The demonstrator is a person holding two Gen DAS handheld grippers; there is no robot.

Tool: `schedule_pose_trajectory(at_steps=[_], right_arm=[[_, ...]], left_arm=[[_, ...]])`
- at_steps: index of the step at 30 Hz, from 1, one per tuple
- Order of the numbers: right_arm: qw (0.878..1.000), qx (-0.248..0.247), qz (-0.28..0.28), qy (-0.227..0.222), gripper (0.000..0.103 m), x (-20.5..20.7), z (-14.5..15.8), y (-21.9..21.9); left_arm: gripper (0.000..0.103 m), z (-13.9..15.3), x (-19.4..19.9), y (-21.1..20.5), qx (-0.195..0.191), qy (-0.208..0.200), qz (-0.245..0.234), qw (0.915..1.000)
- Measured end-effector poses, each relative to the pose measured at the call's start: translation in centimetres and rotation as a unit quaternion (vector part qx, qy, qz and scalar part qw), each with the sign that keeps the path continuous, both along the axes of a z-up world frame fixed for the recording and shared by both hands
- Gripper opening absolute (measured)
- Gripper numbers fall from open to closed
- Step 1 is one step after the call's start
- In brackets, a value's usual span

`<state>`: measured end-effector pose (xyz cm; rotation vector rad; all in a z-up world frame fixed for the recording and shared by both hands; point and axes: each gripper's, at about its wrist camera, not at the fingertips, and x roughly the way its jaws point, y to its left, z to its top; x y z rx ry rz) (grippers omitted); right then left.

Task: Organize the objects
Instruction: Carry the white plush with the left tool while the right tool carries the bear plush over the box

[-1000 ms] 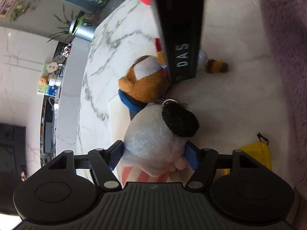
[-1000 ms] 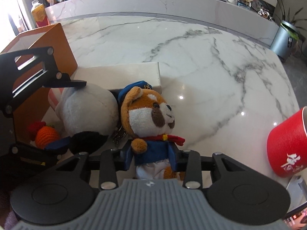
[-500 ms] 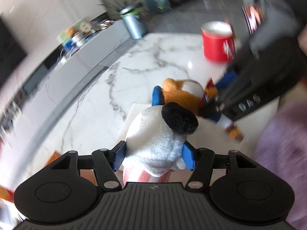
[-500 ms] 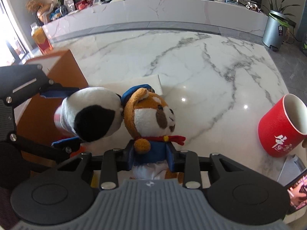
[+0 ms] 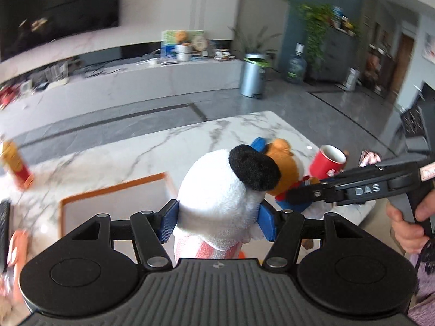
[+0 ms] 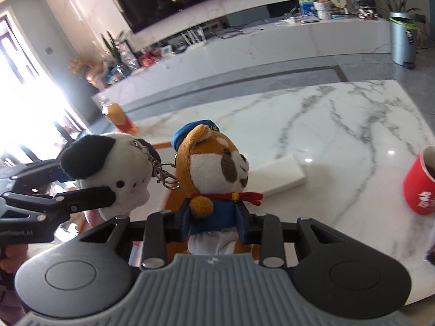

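Marble table below; both jaws hold upright toys: white plush, orange plush.

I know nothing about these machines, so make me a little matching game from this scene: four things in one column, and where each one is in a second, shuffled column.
Things:
1. white plush with black ears
2. brown plush in a blue jacket
3. red mug
4. orange-rimmed box

Places:
A. standing on the marble table, off to the right
B. gripped by the right tongs
C. on the table, below and left of the lifted toys
D. gripped by the left tongs

Pairs: 1-D, 2-B, 3-A, 4-C
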<state>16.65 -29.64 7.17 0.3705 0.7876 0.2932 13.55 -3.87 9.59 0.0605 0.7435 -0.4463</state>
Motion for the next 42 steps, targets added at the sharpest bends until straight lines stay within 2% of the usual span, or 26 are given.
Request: schedule_pose_trajectory(at_steps=[3, 6, 10, 14, 18, 25, 35, 39, 42], right_arm=[[0.999, 0.036, 0.023, -0.003, 0.035, 0.2, 0.8, 2.6], [0.995, 0.084, 0.044, 0.011, 0.035, 0.7, 0.6, 5.3], [0.987, 0.14, 0.063, 0.049, 0.035, 1.6, -1.1, 9.2], [0.975, 0.184, 0.074, 0.101, 0.035, 2.4, -3.8, 12.7], [0.971, 0.186, 0.071, 0.132, 0.035, 2.8, -6.1, 14.8], [0.971, 0.178, 0.051, 0.149, 0.035, 4.0, -7.7, 15.2], [0.973, 0.176, 0.044, 0.142, 0.035, 5.7, -8.2, 14.2], [0.972, 0.182, 0.04, 0.141, 0.035, 6.2, -8.5, 13.8], [0.972, 0.181, 0.04, 0.142, 0.035, 6.2, -8.6, 13.5]], left_arm=[[0.071, 0.1, 0.0, 3.3, -0.021, 0.03, 0.056, 0.9977], [0.071, -0.9, 0.0, 5.9, -0.036, 0.068, 0.102, 0.9918], [0.071, -2.8, -0.5, 9.3, -0.05, 0.114, 0.151, 0.9806], [0.071, -4.6, -0.6, 11.6, -0.069, 0.152, 0.179, 0.9697], [0.071, -6.2, 0.1, 12.0, -0.07, 0.172, 0.183, 0.9656], [0.071, -8.0, 0.1, 12.4, -0.056, 0.17, 0.176, 0.9679], [0.071, -11.3, 0.9, 11.3, 0.001, 0.192, 0.185, 0.9638], [0.073, -11.3, 0.8, 10.3, 0.026, 0.185, 0.186, 0.9647], [0.074, -11.8, 1.1, 9.7, 0.045, 0.206, 0.18, 0.9609]])
